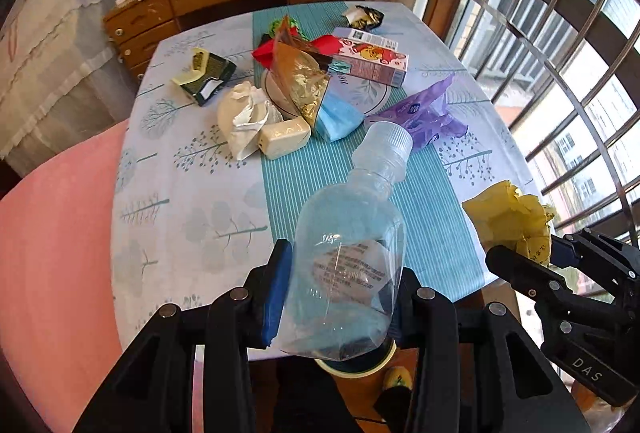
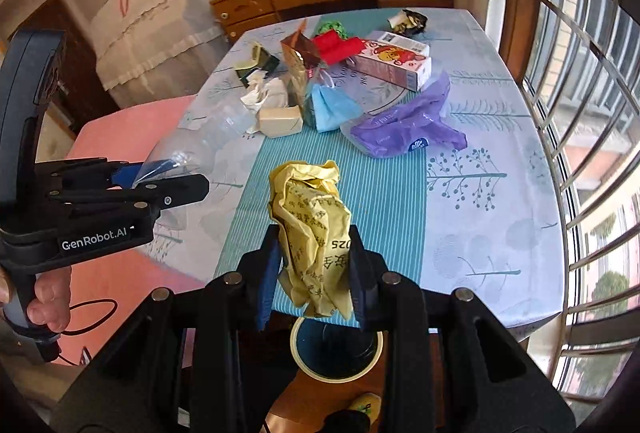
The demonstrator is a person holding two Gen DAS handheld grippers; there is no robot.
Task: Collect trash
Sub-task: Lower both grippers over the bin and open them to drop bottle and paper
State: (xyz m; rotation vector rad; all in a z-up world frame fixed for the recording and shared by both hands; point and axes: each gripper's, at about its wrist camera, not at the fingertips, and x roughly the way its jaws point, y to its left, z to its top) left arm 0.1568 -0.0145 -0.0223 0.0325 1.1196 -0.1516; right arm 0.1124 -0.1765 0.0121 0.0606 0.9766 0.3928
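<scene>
My left gripper (image 1: 340,293) is shut on a clear plastic bottle (image 1: 352,233) with a white cap, held above the table's near edge. My right gripper (image 2: 314,265) is shut on a crumpled yellow printed paper (image 2: 312,225), also lifted over the near edge. Each gripper shows in the other's view: the right gripper (image 1: 520,257) with the yellow paper (image 1: 512,217), the left gripper (image 2: 176,185) with the bottle (image 2: 200,145). Below both, past the table edge, stands a round bin (image 2: 336,349) with a pale rim; the same bin (image 1: 356,365) shows under the bottle.
On the patterned tablecloth (image 1: 180,193) lie more scraps: a purple bag (image 1: 424,113), blue wrapper (image 1: 336,117), gold foil bag (image 1: 304,81), pink carton (image 1: 372,61), white tissue (image 1: 244,117), cream box (image 1: 286,137), green box (image 1: 204,73). A barred window is at right, a wooden dresser behind.
</scene>
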